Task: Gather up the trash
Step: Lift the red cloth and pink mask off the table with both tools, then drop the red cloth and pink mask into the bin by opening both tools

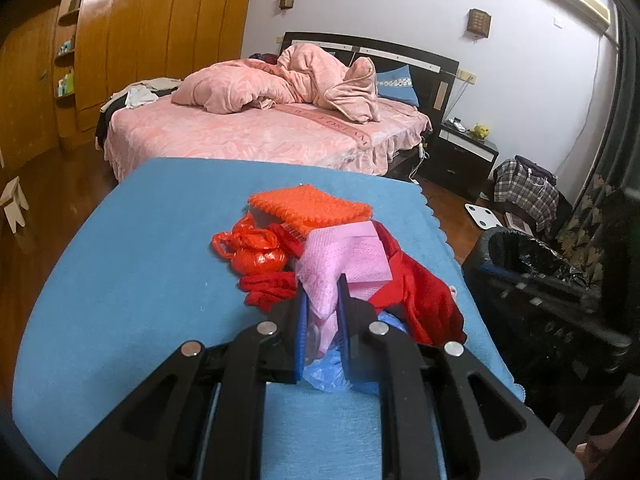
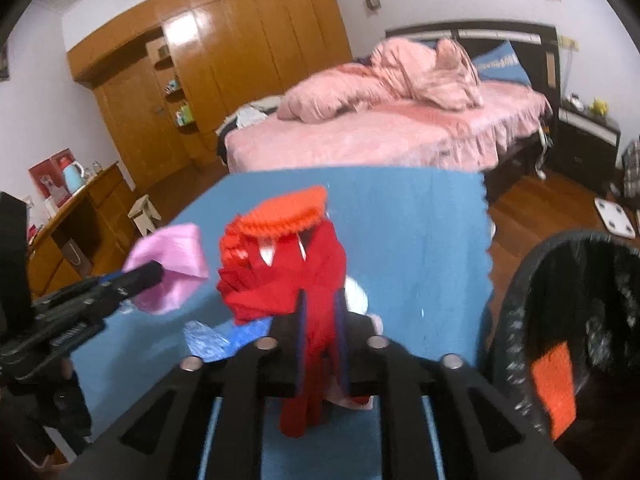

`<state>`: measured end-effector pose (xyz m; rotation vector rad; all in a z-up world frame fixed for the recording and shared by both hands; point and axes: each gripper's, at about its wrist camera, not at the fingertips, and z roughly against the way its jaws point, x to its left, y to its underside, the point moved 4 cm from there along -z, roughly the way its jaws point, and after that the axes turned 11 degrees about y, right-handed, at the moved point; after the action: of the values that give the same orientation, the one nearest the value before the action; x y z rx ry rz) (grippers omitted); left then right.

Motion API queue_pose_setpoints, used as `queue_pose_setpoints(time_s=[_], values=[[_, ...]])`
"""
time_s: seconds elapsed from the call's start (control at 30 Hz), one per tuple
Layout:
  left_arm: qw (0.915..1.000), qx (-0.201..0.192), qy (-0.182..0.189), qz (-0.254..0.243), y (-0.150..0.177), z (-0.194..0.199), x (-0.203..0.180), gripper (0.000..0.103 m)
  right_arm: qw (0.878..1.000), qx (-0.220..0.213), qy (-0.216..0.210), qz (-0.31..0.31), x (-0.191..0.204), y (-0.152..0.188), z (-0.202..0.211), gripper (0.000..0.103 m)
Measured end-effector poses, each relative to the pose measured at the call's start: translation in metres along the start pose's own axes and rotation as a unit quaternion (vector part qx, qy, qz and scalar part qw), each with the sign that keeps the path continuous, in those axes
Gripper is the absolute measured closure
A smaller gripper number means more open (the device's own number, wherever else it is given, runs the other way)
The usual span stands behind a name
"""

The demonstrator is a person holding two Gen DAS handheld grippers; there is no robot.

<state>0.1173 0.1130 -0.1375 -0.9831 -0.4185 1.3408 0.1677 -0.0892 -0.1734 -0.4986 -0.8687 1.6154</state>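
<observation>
A heap of trash lies on the blue-covered table [image 1: 140,260]. My left gripper [image 1: 322,280] is shut on a pink sheet [image 1: 344,256] at the near side of the heap. Around it lie an orange knit pad [image 1: 310,204], a knotted red plastic bag [image 1: 252,250], a red cloth [image 1: 424,296] and a blue plastic bag [image 1: 324,372]. In the right wrist view my right gripper [image 2: 320,294] is shut on the red cloth [image 2: 288,280], which hangs between its pads with the orange knit pad [image 2: 288,212] behind. The left gripper [image 2: 154,272] holds the pink sheet [image 2: 176,256] at the left.
A black bin with a dark liner [image 2: 516,300] stands at the table's right edge, an orange piece [image 2: 554,384] inside it. Beyond the table are a pink bed [image 1: 260,136], a nightstand [image 1: 464,156], a wooden wardrobe [image 1: 160,40], a stool [image 2: 144,212] and a floor scale [image 1: 482,216].
</observation>
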Motion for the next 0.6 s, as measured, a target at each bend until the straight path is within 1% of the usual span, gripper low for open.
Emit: queue_pose_setpoints(time_s=[0.03, 0.07, 0.13, 0.17, 0.2, 0.23, 0.27, 0.3, 0.43, 0.6], values=[[1.0, 0.001, 0.0, 0.001, 0.002, -0.001, 0.002, 0.091, 1.0, 0.008, 0.004, 0.001, 0.0, 0.004, -0.006, 0.077], [1.0, 0.003, -0.002, 0.002, 0.003, -0.003, 0.003, 0.091, 1.0, 0.017, 0.004, 0.001, 0.0, 0.007, -0.012, 0.074], [1.0, 0.007, -0.005, 0.002, 0.006, -0.005, 0.006, 0.091, 1.0, 0.027, 0.006, -0.003, 0.0, 0.01, -0.018, 0.054], [1.0, 0.008, -0.006, 0.002, 0.007, -0.006, 0.008, 0.091, 1.0, 0.03, 0.006, -0.004, 0.0, 0.012, -0.021, 0.054], [0.9999, 0.01, -0.006, 0.004, 0.008, -0.008, 0.009, 0.091, 0.999, 0.036, 0.002, -0.002, 0.001, 0.013, -0.026, 0.056], [0.9999, 0.011, -0.006, 0.005, 0.009, -0.008, 0.01, 0.091, 0.999, 0.043, -0.005, 0.001, 0.003, 0.015, -0.028, 0.068], [0.9999, 0.012, -0.007, 0.005, 0.009, -0.008, 0.01, 0.091, 0.999, 0.046, -0.012, 0.004, 0.005, 0.017, -0.029, 0.077], [0.9999, 0.012, -0.007, 0.005, 0.01, -0.007, 0.011, 0.091, 0.999, 0.047, -0.019, 0.005, 0.006, 0.017, -0.029, 0.093], [0.9999, 0.006, -0.008, 0.005, 0.007, -0.004, 0.013, 0.091, 0.999, 0.016, -0.031, 0.012, 0.011, 0.007, -0.011, 0.096], [1.0, -0.006, -0.005, 0.005, -0.001, 0.003, 0.009, 0.091, 0.999, -0.025, -0.041, 0.005, 0.008, -0.015, 0.018, 0.096]])
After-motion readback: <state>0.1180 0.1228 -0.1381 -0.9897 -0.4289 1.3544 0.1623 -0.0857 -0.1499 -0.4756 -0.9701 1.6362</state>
